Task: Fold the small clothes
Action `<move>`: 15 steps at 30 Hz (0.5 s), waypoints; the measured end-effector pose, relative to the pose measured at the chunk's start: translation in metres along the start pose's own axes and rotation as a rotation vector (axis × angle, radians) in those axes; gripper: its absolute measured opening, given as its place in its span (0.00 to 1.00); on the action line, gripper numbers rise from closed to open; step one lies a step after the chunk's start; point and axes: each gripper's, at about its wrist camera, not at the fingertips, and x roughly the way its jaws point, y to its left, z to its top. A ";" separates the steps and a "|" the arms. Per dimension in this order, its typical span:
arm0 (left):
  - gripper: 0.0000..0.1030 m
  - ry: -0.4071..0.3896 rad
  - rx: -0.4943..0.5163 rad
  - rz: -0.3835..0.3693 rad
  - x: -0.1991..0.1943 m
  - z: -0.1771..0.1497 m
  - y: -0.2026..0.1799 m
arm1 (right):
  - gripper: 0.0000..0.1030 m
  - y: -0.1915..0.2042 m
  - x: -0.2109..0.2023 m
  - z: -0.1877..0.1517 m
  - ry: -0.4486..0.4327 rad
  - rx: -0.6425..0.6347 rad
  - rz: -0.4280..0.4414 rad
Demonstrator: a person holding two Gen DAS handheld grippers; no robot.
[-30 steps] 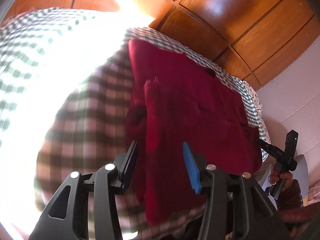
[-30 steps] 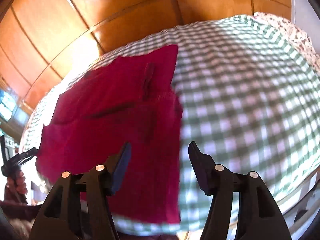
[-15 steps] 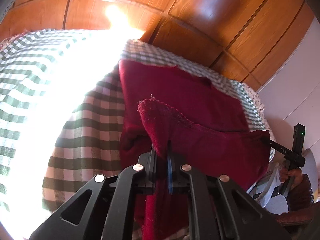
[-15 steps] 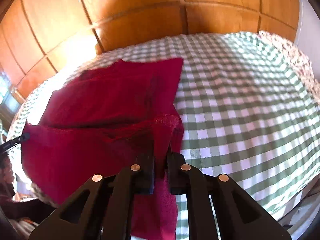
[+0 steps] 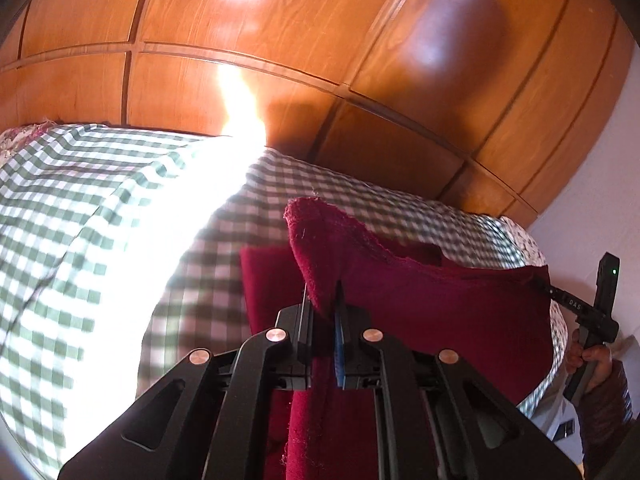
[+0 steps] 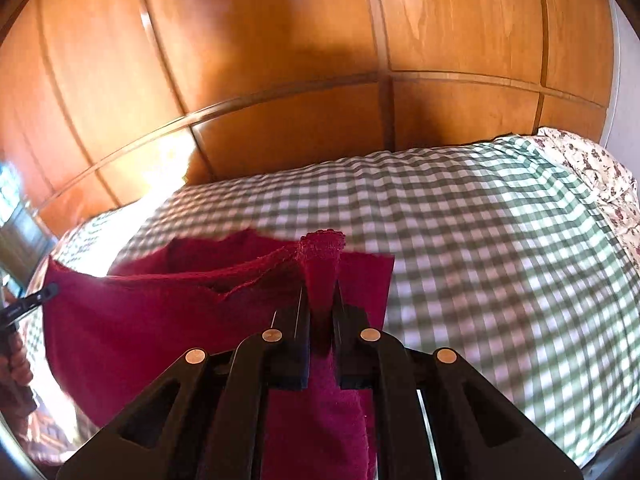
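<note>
Both tools, left tool and right tool, pinch the red garment; I'd carry both corners evenly toward twelve o'clock.

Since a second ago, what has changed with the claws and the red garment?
Both claws closed on the garment: left claw and right claw were open and now each pinches a near corner of the dark red garment, lifting that edge up and toward the far side. The far part is still flat on the green checked bedspread.
</note>
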 end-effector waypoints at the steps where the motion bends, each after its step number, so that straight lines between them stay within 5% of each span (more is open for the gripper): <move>1: 0.06 0.002 -0.007 0.010 0.007 0.007 0.002 | 0.06 0.000 0.007 0.004 0.003 0.010 -0.004; 8: 0.06 0.043 0.000 0.097 0.065 0.040 0.005 | 0.06 -0.002 0.074 0.036 0.041 0.048 -0.055; 15: 0.07 0.159 -0.010 0.210 0.127 0.034 0.015 | 0.06 -0.012 0.141 0.024 0.148 0.069 -0.114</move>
